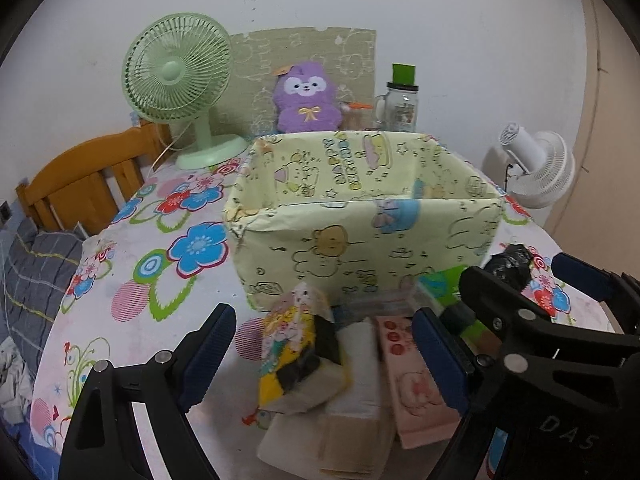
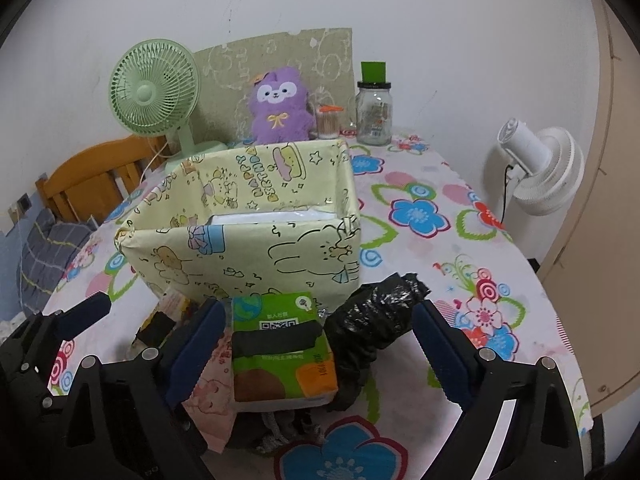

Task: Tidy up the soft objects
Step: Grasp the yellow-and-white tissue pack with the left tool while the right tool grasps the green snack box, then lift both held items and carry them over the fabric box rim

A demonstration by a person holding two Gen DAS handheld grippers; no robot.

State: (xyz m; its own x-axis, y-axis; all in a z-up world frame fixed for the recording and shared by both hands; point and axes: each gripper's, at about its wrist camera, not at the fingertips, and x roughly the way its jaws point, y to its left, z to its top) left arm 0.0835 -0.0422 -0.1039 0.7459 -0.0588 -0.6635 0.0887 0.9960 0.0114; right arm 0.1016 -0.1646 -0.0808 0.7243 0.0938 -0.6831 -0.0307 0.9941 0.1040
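Clearly the biggest thing to work around is the round table under its white flowered cloth (image 2: 460, 216), filling the lower two thirds of both views. On it, at frame centre, stands the open pale-yellow box wrapped in cartoon birthday paper (image 1: 360, 240); in the right wrist view something white and flat already lies in its bottom. I judge this box to be where the soft items should go.

Below the box, in the lower centre of each frame, lies the pile still to sort. In the right wrist view it shows a crumpled black plastic bag (image 2: 376, 320) and, touching its left side, a green soft tissue pack with a black band (image 2: 280, 348). In the left wrist view it shows a yellow-and-black cartoon-printed soft pack (image 1: 292, 352), a white folded tissue pack (image 1: 360, 364) beside it and a pink printed tissue pack (image 1: 416, 384) at the right.

The right gripper (image 2: 320, 348) stands wide open, straddling the green pack and the bag with neither pad pressing. The left gripper (image 1: 320, 352) is likewise open around the yellow-and-black pack, holding nothing.

To do this well, each gripper should probably settle on one item only: the right one wants shifting left so the bag stays outside its jaws. Close gently on the pack's middle, since these things squash, then lift clear of the box's near wall before moving over it.
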